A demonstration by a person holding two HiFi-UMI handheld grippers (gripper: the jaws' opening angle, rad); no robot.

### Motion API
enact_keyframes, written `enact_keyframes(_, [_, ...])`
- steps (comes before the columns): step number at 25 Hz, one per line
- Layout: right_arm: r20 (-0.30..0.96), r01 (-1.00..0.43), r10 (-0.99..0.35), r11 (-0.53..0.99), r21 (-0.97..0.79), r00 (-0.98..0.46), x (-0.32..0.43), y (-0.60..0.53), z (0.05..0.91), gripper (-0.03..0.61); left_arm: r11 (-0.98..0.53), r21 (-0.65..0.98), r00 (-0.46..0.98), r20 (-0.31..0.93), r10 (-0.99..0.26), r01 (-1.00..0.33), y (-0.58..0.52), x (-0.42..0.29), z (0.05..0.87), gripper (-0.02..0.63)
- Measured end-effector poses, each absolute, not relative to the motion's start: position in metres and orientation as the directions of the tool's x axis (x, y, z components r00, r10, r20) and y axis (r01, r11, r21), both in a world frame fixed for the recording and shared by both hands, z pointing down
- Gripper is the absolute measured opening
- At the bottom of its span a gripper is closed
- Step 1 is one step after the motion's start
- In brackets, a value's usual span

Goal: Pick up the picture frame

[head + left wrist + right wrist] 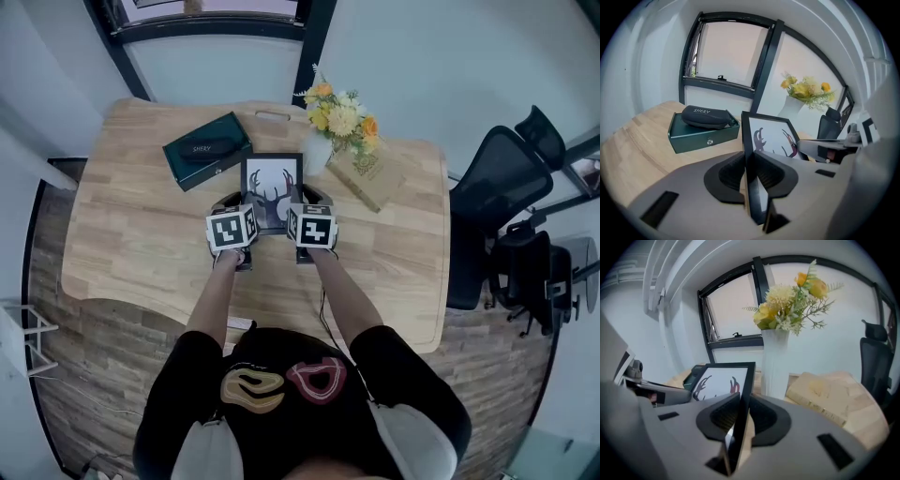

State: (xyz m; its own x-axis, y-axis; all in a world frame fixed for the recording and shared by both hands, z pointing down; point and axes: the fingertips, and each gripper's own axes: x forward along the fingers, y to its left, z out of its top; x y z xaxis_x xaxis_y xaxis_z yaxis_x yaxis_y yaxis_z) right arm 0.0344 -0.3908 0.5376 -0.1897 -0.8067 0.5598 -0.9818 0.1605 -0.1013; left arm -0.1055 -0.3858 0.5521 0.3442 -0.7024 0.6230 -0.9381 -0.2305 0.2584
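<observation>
The wooden bench (131,244) carries everything here, with an office chair (502,178) standing off its edge at 3 o'clock in the head view; the picture frame (272,178), black-edged with an antlered deer print, sits near the bench's middle, toward its far side. A green box (206,150) topped by a dark spectacle case (705,117) lies at 10 o'clock from the frame; a tan book (367,176) lies at 3 o'clock, and a white vase of flowers (323,141) stands just beside the frame's corner at 2 o'clock.

The left tool (749,171) is clenched on the frame's left side rail, pads pressing both faces; the right tool (740,416) grips the right side rail the same way, so the frame hangs between them at their 12 o'clock, its top leaning away from the person.

The step in hand looks like the lift itself: both grasps are set and the frame seems to be borne by the tools, not the bench, though no view shows its bottom edge clearly. The next move calls for raising both tools evenly so the frame does not twist, keeping the squeeze steady, and steering clear of the vase at 2 o'clock.
</observation>
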Motion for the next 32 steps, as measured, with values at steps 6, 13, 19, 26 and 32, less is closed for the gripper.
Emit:
enact_keyframes(6, [0.505,-0.976,-0.835,0.187,-0.111,-0.218,0.037,-0.377,0.509,0.072,-0.247,0.268,0.359,0.561,-0.746,-0.931,-0.371,-0.103,0.523,0.077])
enact_keyframes(13, [0.449,-0.972,-0.862,0.216,-0.094,-0.234,0.043,-0.360,0.478,0.074,-0.255,0.251,0.351,0.509,-0.786,-0.934,-0.354,-0.097,0.493,0.077])
enact_keyframes(19, [0.403,-0.967,-0.880,0.244,-0.074,-0.253,0.043,-0.341,0.456,0.073,-0.258,0.253,0.351,0.467,-0.811,-0.933,-0.333,-0.096,0.473,0.078])
enact_keyframes(26, [0.356,-0.958,-0.890,0.275,-0.078,-0.284,0.045,-0.313,0.433,0.074,-0.266,0.250,0.352,0.418,-0.838,-0.931,-0.305,-0.095,0.450,0.078])
enact_keyframes(32, [0.318,-0.951,-0.897,0.298,-0.078,-0.307,0.045,-0.291,0.415,0.075,-0.281,0.259,0.366,0.387,-0.847,-0.924,-0.283,-0.094,0.434,0.078])
